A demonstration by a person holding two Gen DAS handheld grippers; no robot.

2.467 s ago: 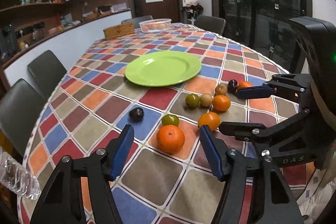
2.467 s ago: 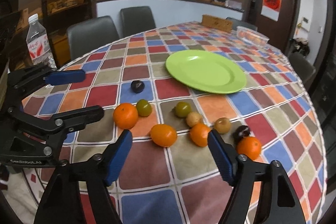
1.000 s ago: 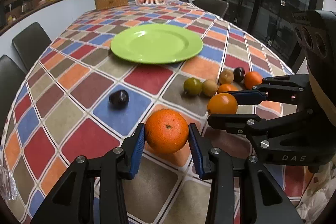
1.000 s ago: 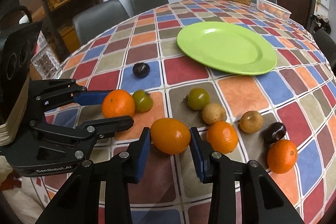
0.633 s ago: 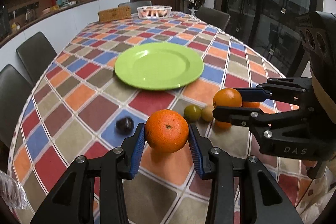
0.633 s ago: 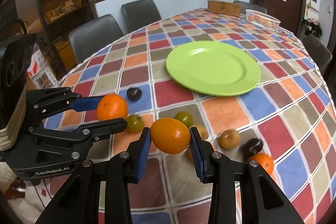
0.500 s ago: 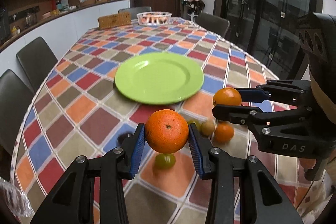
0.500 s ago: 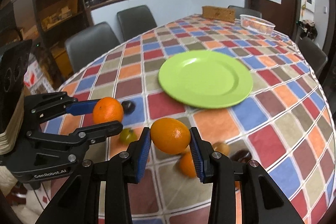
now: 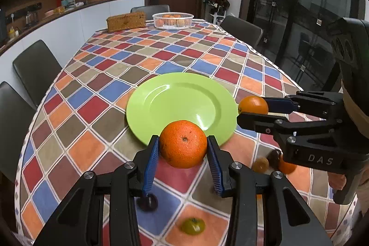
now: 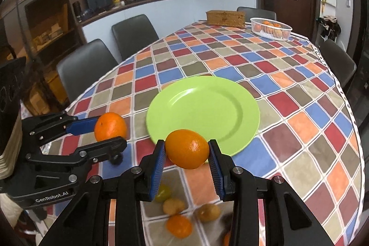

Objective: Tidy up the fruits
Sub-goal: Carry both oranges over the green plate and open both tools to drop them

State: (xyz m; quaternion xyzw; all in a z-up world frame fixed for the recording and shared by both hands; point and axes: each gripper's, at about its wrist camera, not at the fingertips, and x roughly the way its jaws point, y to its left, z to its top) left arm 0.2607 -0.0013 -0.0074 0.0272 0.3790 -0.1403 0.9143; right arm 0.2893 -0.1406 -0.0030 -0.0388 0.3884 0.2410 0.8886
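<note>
Both tools are loaded and raised above the counter [image 9: 96,66], each carrying one fruit toward the green plate [image 9: 175,103], which looks like the collecting spot for the loose fruit. The left tool [image 9: 183,149] is clamped on a large orange [image 9: 183,144], blue pads pressed to its left and right sides at the widest part, so the round fruit cannot roll out. The right tool [image 10: 186,150] is closed the same way on a smoother, slightly oval orange fruit [image 10: 187,148]. Both fruits hang clear of the cloth, at the near rim of the plate as seen from each wrist view; whether they are actually over the rim I cannot tell.

The plate itself holds nothing, so by my judgement the sorting is at its start. Below the tools the remaining fruit lies on the checked cloth: a green tomato [image 9: 193,226], a dark plum [image 9: 147,203], two brownish round fruits [image 10: 174,206] and a small orange [image 10: 179,225], somewhat blurred.

Both tools point forward and slightly down toward the plate, roughly level with each other and side by side, the left one left of the plate's near edge, the right one at its right edge. Lowering before letting go would likely keep the fruit from rolling off the shallow plate
</note>
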